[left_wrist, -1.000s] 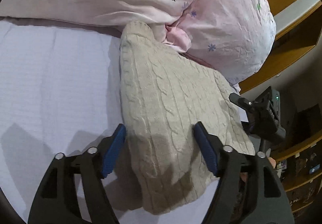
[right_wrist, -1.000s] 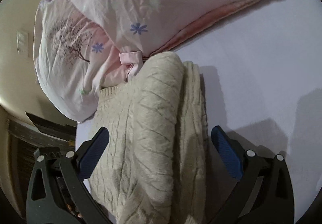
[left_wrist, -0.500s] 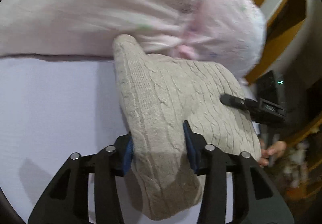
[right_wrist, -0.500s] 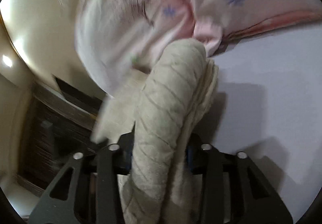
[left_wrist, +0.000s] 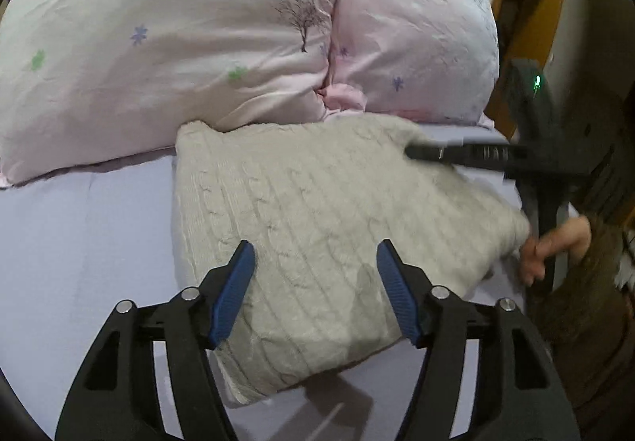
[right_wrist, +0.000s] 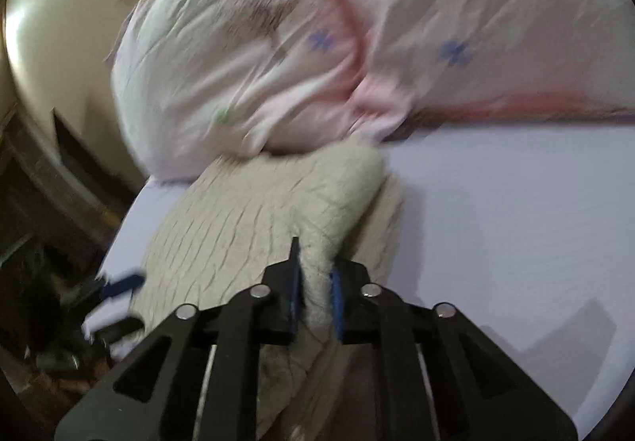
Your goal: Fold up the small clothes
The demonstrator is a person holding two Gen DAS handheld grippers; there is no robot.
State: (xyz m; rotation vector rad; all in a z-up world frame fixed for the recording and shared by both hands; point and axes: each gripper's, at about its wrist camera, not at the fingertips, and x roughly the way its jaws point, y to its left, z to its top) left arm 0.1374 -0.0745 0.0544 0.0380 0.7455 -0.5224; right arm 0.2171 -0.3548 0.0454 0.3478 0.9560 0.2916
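A bed with a pale lilac sheet (left_wrist: 79, 242) fills both views, and a big pink duvet (left_wrist: 198, 36) with small flowers and a printed tree is piled at 12 o'clock. Dark wooden furniture stands beyond the bed edge at 3 o'clock in the left view.

The cream cable-knit sweater (left_wrist: 317, 223) lies on the sheet as a thick, roughly square bundle, and its far edge touches the duvet. I judge that the main folds are already made, because several layers show at the near edge. What seems left is to lay down the last part and to flatten it.

The left gripper (left_wrist: 313, 290) is released: its blue pads (left_wrist: 234, 290) stand wide apart on both sides of the near part of the sweater and do not press it. The right gripper (right_wrist: 315, 298) is clenched on a raised ridge of the sweater (right_wrist: 246, 227) and pinches the cloth between its pads. In the left view this same tool (left_wrist: 456, 155) reaches in from 3 o'clock to the far right corner, with a hand (left_wrist: 551, 246) at its handle.

The right view is blurred, so the knit pattern and the duvet print are hard to make out there. The sleeves and the neck of the sweater are hidden inside the folds, and at 6 o'clock the tool bodies cover its near edge.
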